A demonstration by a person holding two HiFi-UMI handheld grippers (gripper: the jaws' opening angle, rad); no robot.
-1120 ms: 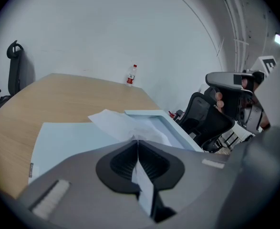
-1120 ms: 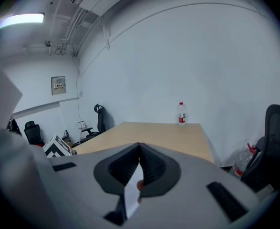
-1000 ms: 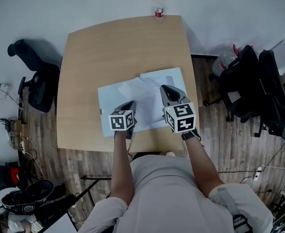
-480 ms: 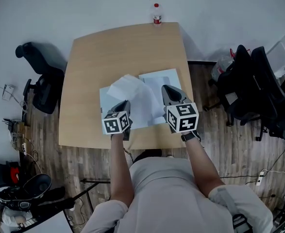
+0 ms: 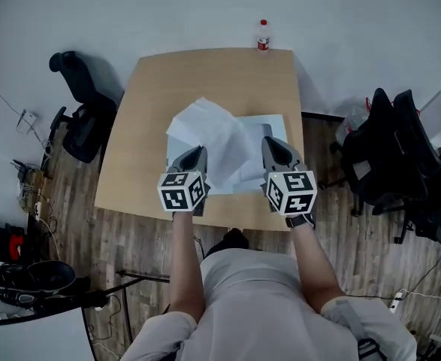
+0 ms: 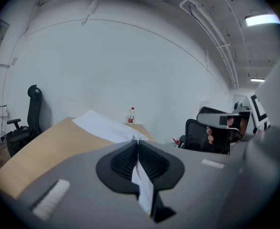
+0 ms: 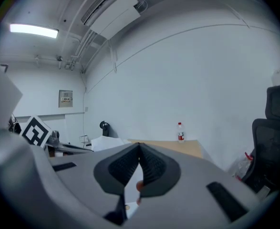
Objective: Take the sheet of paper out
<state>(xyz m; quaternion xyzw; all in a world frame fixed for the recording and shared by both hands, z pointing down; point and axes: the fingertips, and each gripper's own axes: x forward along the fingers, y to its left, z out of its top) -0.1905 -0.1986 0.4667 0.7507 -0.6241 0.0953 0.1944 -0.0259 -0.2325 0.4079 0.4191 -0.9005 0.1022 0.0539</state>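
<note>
Left tongs are closed tight on one corner of the white sheet, pinched between dark ribbed pads. Right tongs are closed too, with a thin pale layer caught between the pads, most likely the near edge of the sleeve.

The sheet hangs in the air above the table, slanting up and away to the left. Its lower right part overlaps the sleeve. Whether that part is already free cannot be seen.

This looks like the pull-out itself, well along. The next move probably calls for drawing the sheet further up and left while the right tongs hold the sleeve back, until the last edge clears.

The sheet is thin, matt and limp, bowing under its own weight. The sleeve is a pale blue, smooth rectangle. The table is smooth light wood with rounded corners. A small bottle stands at its far edge.
</note>
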